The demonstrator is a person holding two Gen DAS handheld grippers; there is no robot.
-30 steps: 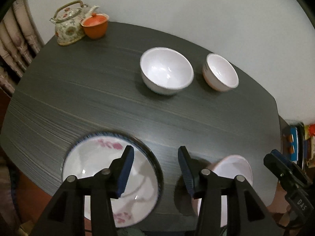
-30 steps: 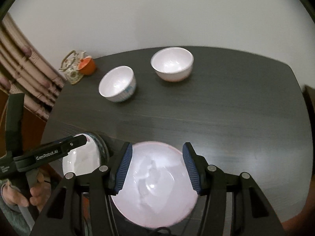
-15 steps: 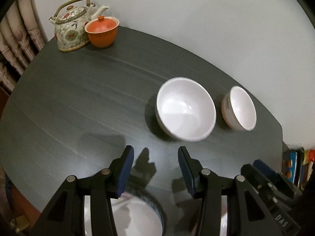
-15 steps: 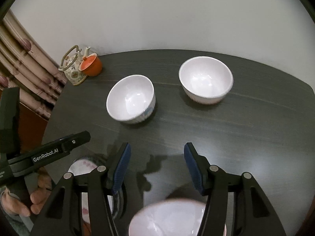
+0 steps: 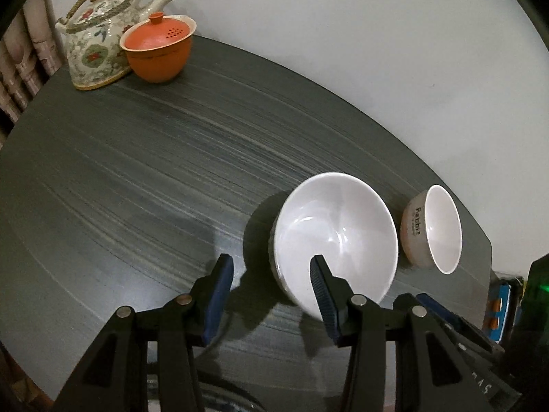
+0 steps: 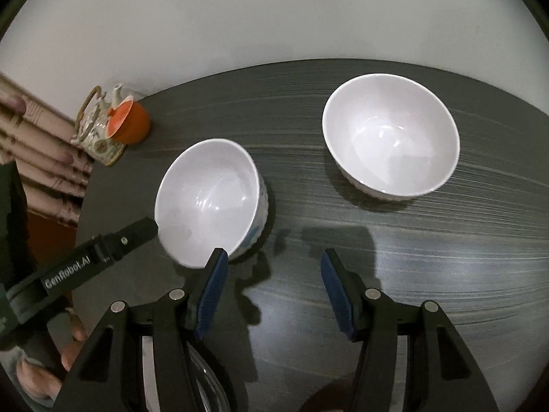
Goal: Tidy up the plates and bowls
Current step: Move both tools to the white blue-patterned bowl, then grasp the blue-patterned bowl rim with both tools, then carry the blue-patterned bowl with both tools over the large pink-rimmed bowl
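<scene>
The dark table [image 5: 137, 178] fills both views, bare wood grain under the tools. Left gripper [image 5: 271, 295] hangs over it with jaws parted to a middling gap, nothing between them; its right pad [image 5: 322, 295] overlaps the near rim of the white bowl [image 5: 336, 237] in the picture, though contact cannot be told. Right gripper [image 6: 272, 292] shows the same half-open gap over bare table, holding nothing. In the right wrist view the blue-patterned white bowl [image 6: 209, 202] sits at eleven o'clock from those jaws, the second bowl [image 6: 391, 137] at one o'clock, well apart. A floral teapot [image 5: 92, 34] stands at the far corner, touching an orange lidded cup [image 5: 158, 51]. Writing now: the second bowl's tan side reads roughly "Rabbit" [image 5: 417, 219], and the left tool's body [image 6: 82, 264] carries "GenRobot.AI". A hand [image 6: 44, 367] grips that tool at eight o'clock.
</scene>
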